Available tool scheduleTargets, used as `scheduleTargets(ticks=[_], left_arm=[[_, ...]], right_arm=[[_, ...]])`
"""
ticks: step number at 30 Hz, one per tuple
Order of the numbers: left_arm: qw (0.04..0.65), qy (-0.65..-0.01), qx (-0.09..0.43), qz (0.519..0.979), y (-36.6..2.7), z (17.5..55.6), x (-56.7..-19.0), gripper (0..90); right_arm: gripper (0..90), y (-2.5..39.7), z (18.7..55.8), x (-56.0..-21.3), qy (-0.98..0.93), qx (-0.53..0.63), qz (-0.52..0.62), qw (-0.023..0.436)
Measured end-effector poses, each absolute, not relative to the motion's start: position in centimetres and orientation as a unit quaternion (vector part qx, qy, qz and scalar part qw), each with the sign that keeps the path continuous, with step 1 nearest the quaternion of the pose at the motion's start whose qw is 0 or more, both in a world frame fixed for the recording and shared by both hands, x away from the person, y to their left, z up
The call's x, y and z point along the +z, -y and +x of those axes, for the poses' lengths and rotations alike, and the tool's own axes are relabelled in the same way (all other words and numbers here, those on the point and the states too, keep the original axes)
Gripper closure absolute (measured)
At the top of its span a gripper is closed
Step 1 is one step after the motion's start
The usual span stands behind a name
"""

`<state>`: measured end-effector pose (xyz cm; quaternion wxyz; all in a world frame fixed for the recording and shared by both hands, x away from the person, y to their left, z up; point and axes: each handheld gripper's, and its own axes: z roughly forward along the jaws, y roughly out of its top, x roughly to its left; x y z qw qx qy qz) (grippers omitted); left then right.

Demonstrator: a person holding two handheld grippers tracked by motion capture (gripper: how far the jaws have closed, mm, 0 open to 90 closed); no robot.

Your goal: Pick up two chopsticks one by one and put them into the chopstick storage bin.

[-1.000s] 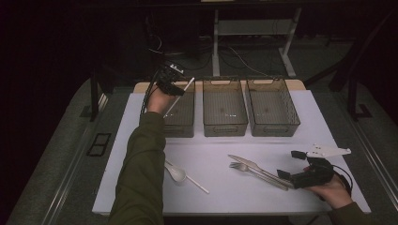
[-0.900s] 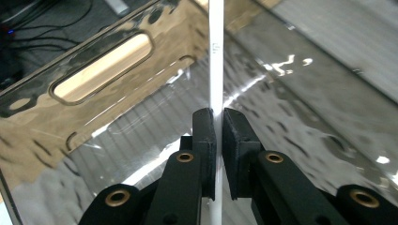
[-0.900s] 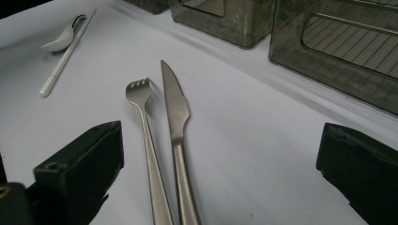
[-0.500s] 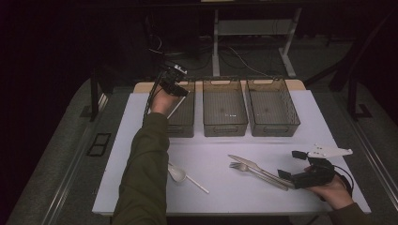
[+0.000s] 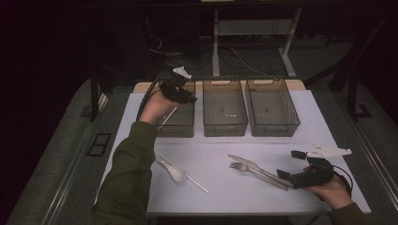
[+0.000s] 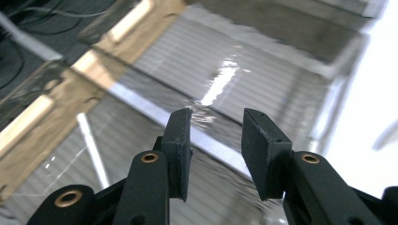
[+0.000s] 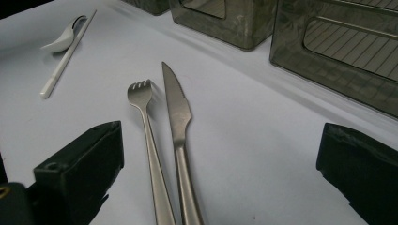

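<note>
Left gripper (image 5: 190, 99): held over left bin (image 5: 180, 124), jaws parted, nothing grasped.
Chopstick (image 5: 168, 116): laid in left bin.
Right gripper (image 5: 286, 168): jaws spread wide; fork (image 7: 149, 136) and knife (image 7: 177, 122) at 12 o'clock.

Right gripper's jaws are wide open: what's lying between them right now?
The fork and knife handles lie side by side on the white table between the right gripper jaws, touched by neither, in the right gripper view.

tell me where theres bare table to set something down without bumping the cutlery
Free: the white table between the bins' front walls and the cutlery, and the far right strip past the right bin. Crowded: front right, where fork and knife lie by the right gripper; front left, by spoon and chopstick.
</note>
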<state>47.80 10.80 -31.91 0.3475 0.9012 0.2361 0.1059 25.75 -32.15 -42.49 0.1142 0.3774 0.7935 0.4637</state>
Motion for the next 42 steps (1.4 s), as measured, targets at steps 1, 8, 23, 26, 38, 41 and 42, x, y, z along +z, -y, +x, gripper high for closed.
scheduleTargets(ticks=[1, 8, 23, 26, 38, 41, 42], left_arm=[[0.346, -0.229, 0.104, 0.904, -10.7, 47.1, -31.7, 62.3], [0.347, -0.156, 0.092, 0.92, -10.1, 41.9, -31.7, 81.3], [0.304, -0.083, 0.047, 0.948, -9.3, 31.3, -37.4, 88.7], [0.299, -0.075, 0.041, 0.95, -9.2, 29.9, -38.4, 88.7], [0.258, -0.061, 0.009, 0.964, -8.9, 26.6, -41.5, 88.7], [0.257, -0.063, 0.005, 0.964, -8.8, 26.8, -42.0, 88.8], [0.254, -0.061, 0.004, 0.965, -8.7, 26.9, -42.2, 88.7]], right_arm=[[1.0, 32.1, 25.8, -42.5, -0.794, 0.464, 0.377, 0.113], [1.0, 32.0, 25.8, -42.4, -0.793, 0.467, 0.376, 0.111], [1.0, 31.7, 26.0, -42.6, -0.796, 0.463, 0.374, 0.109], [1.0, 31.6, 26.0, -42.5, -0.796, 0.463, 0.373, 0.109], [1.0, 31.7, 26.0, -42.6, -0.795, 0.462, 0.377, 0.11], [1.0, 31.7, 26.1, -42.6, -0.796, 0.461, 0.376, 0.11], [1.0, 31.7, 26.0, -42.6, -0.796, 0.461, 0.376, 0.11]])
